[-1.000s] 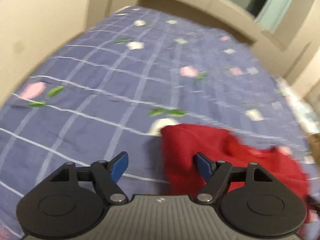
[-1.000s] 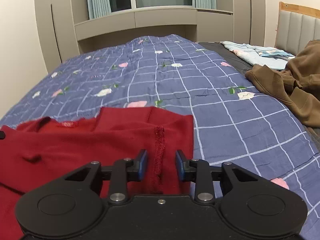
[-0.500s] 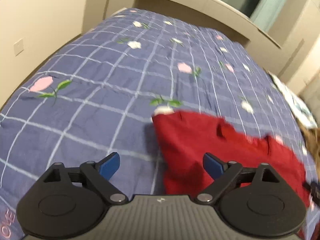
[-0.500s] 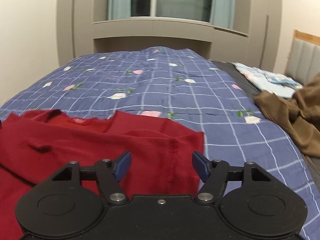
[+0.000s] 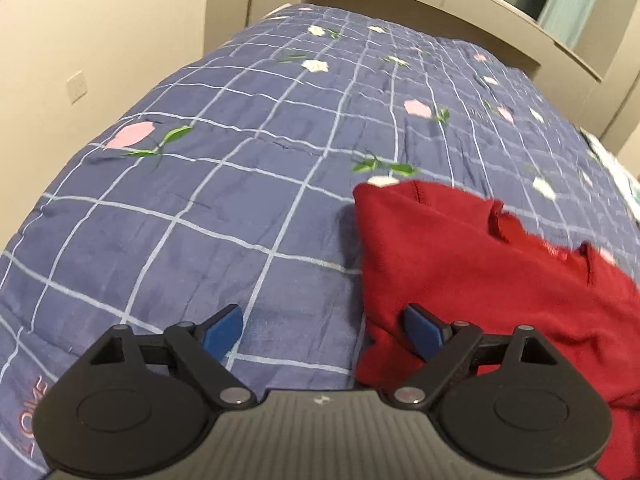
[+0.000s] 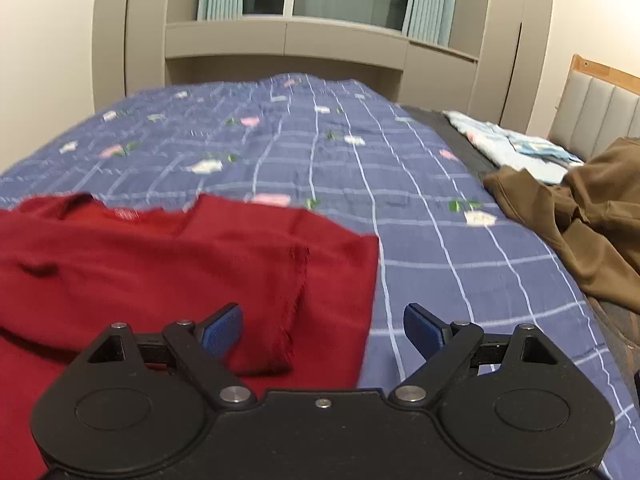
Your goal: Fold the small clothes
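Right wrist view: right gripper point(image 6: 322, 328) jaws opening, no longer on red garment point(image 6: 168, 264); left gripper point(image 5: 322, 330) wide, empty.

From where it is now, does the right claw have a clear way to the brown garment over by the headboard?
Probably yes. Only bare blue checked quilt shows between the right claw and the brown garment, and its jaws are opening with nothing gripped, the red top lying under them.

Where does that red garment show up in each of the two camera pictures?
Left wrist view: the red garment fills the lower right, partly behind the right-hand fingertip.
Right wrist view: the red garment spreads across the lower left, reaching the middle.
Shared landmark: the blue checked floral quilt that it lies on.
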